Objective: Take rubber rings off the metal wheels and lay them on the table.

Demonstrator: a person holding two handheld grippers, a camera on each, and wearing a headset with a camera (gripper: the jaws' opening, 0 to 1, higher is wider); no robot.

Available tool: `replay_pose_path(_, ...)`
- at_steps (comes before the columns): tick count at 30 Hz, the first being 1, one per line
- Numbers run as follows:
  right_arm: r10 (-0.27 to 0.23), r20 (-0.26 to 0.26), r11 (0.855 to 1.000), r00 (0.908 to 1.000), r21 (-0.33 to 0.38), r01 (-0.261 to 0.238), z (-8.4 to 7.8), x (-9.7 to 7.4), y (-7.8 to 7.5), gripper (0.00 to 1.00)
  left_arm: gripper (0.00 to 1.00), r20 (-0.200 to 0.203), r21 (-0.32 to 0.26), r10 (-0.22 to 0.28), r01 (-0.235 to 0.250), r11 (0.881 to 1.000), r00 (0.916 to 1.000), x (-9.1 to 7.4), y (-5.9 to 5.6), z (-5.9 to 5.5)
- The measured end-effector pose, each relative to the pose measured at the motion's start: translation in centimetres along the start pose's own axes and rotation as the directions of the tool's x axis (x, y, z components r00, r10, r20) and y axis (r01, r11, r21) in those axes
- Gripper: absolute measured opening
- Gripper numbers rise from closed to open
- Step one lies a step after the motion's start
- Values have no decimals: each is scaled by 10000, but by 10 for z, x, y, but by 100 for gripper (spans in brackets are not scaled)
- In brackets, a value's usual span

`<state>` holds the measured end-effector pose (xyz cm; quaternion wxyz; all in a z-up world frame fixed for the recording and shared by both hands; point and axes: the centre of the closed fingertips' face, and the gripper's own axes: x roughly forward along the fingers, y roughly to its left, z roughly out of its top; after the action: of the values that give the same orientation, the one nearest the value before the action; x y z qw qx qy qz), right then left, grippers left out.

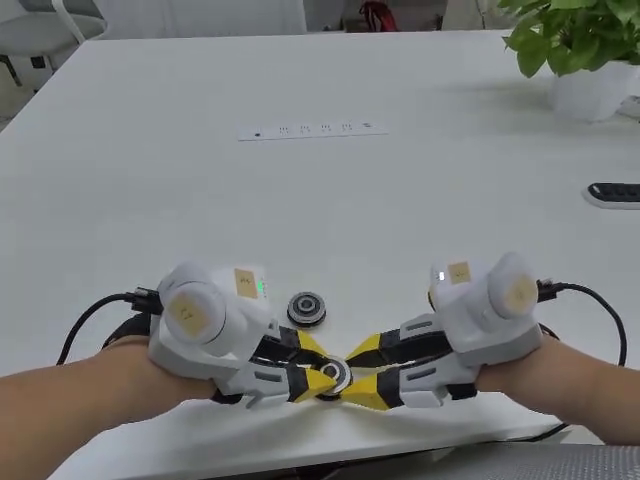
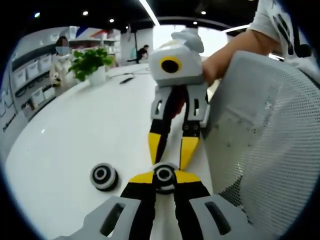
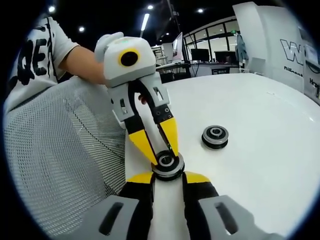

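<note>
A: Two wheels are noted, head view: gripped wheel [image 1: 333,376] at near table [image 1: 400,200] edge, clamped by left gripper [image 1: 312,377] and right gripper [image 1: 356,382]; spare wheel [image 1: 306,309] just behind.
B: Left gripper view: jaws narrowed onto it. Metal is judged stiff.
A: Right gripper view: rubber ring [image 3: 168,176] is judged stretchy, best taken at rim; mesh chair [image 3: 60,165] close beside.

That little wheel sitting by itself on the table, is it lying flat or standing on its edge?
Lying flat: the wheel rests on the white table, its round face and hub pointing up.
</note>
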<state>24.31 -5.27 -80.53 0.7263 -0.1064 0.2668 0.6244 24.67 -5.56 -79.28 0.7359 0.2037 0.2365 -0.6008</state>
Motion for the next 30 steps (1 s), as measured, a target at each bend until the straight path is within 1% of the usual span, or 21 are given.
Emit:
replay_pose_path(3,47,-55,9998,10000,212,-46,-2,-1,0,17,13,7,11,0,0,10000,10000,0,0,0)
replay_pose_path(10,-16,23,9991,10000,414,15,-5,-3,1,12,13,18,18,2,-3,10000,10000,0,0,0)
replay_pose_path(12,-23,-21,9991,10000,430,24,-5,-4,0,9,13,18,24,4,-5,10000,10000,0,0,0)
replay_pose_path(23,-52,19,9962,10000,874,50,-6,-4,0,4,13,-1,33,63,-63,10000,10000,0,0,0)
replay_pose_path(30,-147,65,9907,9999,1354,137,-6,-6,-3,1,13,2,51,91,-91,9999,10000,0,0,0)
